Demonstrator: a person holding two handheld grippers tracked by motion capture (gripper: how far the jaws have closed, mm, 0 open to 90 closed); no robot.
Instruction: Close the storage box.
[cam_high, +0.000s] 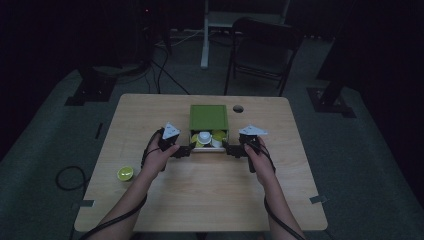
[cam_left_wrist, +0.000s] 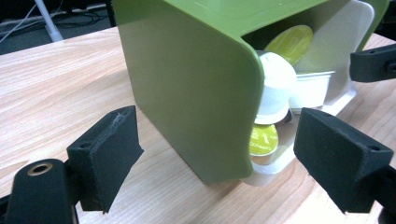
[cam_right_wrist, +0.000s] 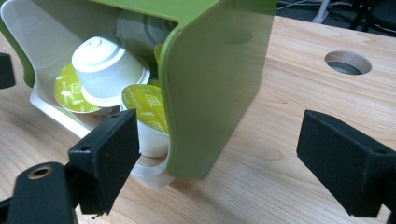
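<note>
High view: dim and underexposed, room falling into near black around the table (cam_high: 210, 200), far chair (cam_high: 262, 52) barely reading, fine detail turning soft and grainy.

Left gripper view: bright and even, lighting coming from above, soft glare lying on the curved green box (cam_left_wrist: 187, 88), near jaws going slightly out of focus, straight edges bowing toward the frame borders.

Right gripper view: equally bright, faint sheen showing on the white capsule (cam_right_wrist: 105, 70), soft shadow pooling under the box, background blurring.
</note>
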